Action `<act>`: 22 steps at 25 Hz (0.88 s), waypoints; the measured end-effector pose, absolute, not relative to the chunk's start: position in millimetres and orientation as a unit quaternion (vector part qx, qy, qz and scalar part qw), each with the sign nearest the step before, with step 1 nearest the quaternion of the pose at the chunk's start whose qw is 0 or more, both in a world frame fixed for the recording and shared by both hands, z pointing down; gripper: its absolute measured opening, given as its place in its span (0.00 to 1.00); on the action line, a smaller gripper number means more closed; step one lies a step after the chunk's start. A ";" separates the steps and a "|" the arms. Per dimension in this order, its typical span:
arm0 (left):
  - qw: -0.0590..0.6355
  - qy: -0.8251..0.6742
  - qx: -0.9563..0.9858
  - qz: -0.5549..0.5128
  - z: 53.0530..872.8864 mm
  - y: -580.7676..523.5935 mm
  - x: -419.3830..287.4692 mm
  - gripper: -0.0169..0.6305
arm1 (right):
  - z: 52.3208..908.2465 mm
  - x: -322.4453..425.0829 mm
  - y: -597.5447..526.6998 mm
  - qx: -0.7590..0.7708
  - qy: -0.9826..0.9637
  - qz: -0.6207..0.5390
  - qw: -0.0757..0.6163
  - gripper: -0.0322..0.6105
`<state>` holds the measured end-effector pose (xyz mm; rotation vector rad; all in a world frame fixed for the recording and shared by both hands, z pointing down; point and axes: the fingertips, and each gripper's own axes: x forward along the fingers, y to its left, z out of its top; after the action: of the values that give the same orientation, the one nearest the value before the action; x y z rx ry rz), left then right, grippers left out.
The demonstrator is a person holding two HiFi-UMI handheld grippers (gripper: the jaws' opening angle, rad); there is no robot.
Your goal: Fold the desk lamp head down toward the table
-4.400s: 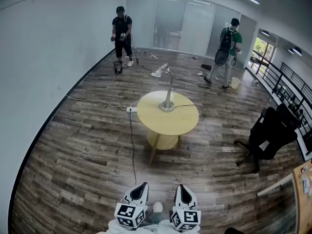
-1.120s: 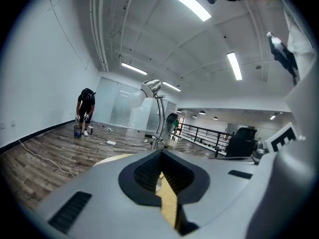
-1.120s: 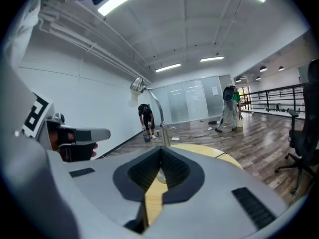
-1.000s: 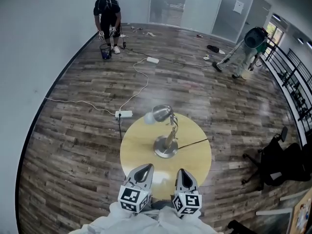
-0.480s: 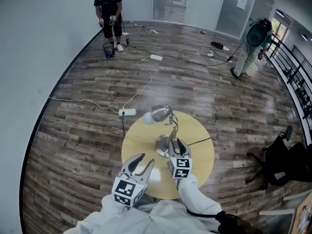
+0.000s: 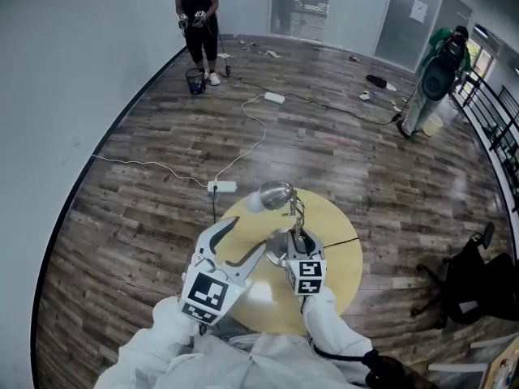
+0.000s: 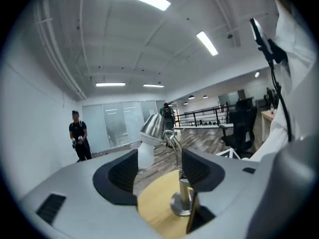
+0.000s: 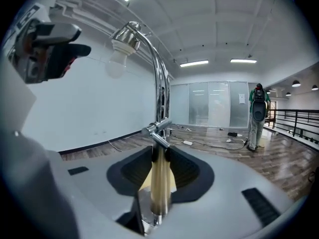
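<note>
— Where is the desk lamp now?

— The desk lamp stands about in the middle of the round yellow table. Its round metal base rests flat on the top. The post goes up from the base to a joint. From there a curved chrome arm carries the lamp head. The head is raised well above the table, on the far left side of the base, and a white bulb sits in it.

— What about the right gripper?

— The right gripper reaches in from the near side, and its jaws are closed on the post, just below the joint. In the right gripper view the pads press on it from both sides.

— And the left gripper?

— The left gripper hangs over the near left part of the table, beside the lamp but apart from it. Its jaws have just been opening and now stand wide. Nothing is between them. In the left gripper view the lamp shows only beyond the gap, farther away.

— Is there anything else on the table?

— A black cable runs from the base toward the right edge.

— And around the table?

— A white power strip lies on the wooden floor just left of the table, on its far side. A white cord goes from it toward the far wall. A person in black stands far left by the wall, with a small bin at the feet. Another person with a backpack stands far right. A black office chair is to the right of the table.
</note>
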<state>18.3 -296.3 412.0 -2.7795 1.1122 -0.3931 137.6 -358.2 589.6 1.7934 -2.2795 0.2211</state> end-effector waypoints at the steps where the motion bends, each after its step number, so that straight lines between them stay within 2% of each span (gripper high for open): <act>1: 0.082 0.362 -0.917 -0.146 404.4 -305.1 23.0 0.43 | 588.6 137.4 -359.3 0.608 -0.781 0.077 0.117 0.23; 8: 0.162 0.284 -0.914 -0.241 359.1 -342.2 64.6 0.41 | 592.2 137.5 -359.7 0.588 -0.795 0.096 0.113 0.23; 17: 0.108 0.243 -0.925 -0.271 359.4 -354.4 83.9 0.35 | 590.6 137.7 -362.6 0.581 -0.800 0.103 0.108 0.23; 22: 0.108 0.256 -0.924 -0.262 361.8 -357.1 77.2 0.34 | 590.1 137.9 -364.7 0.574 -0.805 0.102 0.110 0.23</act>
<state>77.2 -357.1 361.8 -2.7189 0.7531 -0.7715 137.9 -364.7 590.1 1.6882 -2.3644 0.2995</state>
